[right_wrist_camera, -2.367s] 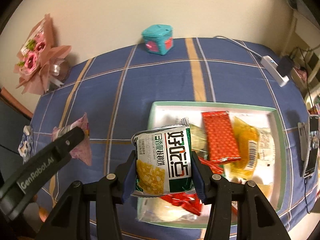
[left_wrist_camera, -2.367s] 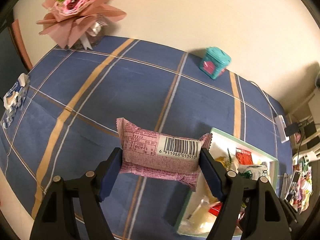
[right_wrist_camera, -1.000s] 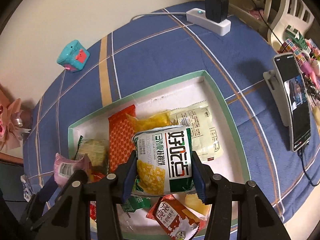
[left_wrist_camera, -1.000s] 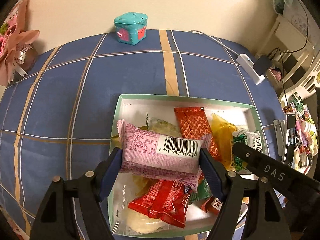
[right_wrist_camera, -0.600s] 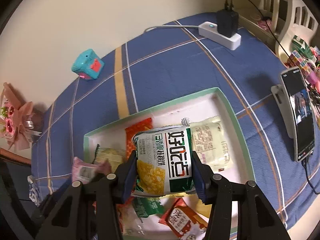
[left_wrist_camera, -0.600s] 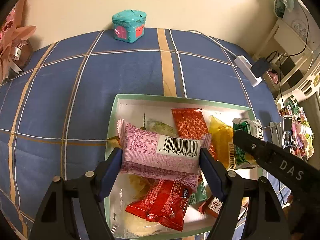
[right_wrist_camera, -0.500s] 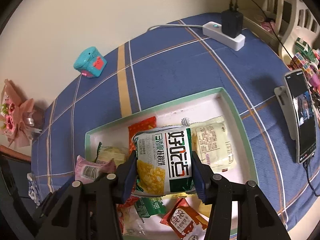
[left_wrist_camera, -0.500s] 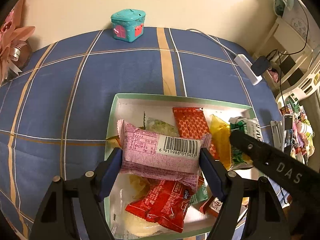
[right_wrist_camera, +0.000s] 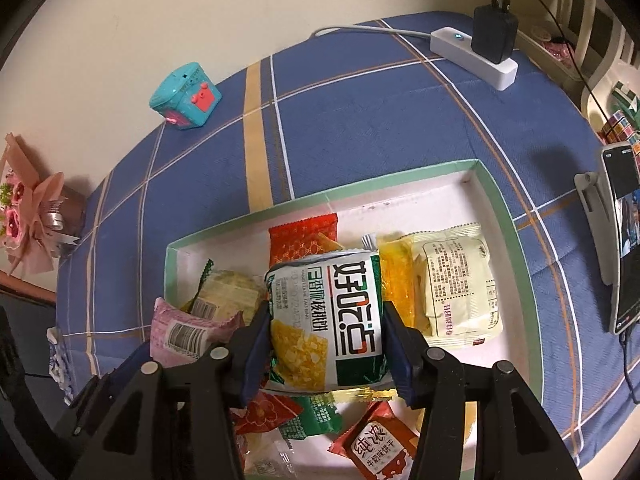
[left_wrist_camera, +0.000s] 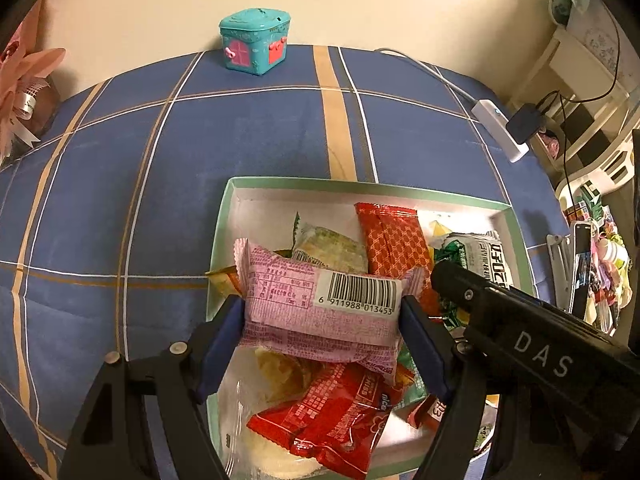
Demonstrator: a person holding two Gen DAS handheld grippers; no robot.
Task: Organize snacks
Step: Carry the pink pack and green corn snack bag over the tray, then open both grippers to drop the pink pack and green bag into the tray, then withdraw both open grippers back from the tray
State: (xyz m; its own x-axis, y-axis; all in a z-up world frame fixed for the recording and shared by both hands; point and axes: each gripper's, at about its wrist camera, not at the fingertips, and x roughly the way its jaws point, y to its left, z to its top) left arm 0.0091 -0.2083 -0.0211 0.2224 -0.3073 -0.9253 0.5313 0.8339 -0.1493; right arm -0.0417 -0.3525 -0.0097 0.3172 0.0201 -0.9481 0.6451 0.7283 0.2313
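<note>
While left gripper (left_wrist_camera: pixel 322 316) clamps barcoded pink packet (left_wrist_camera: pixel 320 308), right gripper (right_wrist_camera: pixel 326 334) pinches green-white corn snack (right_wrist_camera: pixel 326 320).

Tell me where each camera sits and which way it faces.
Left wrist: on the left claw, looking down over the box; its fingers clamp the pink pack, and the right claw crosses at lower right.
Right wrist: on the right claw, facing the same box; its fingers clamp the green pack.
Shared: box, pink pack, teal toy, power strip.
</note>
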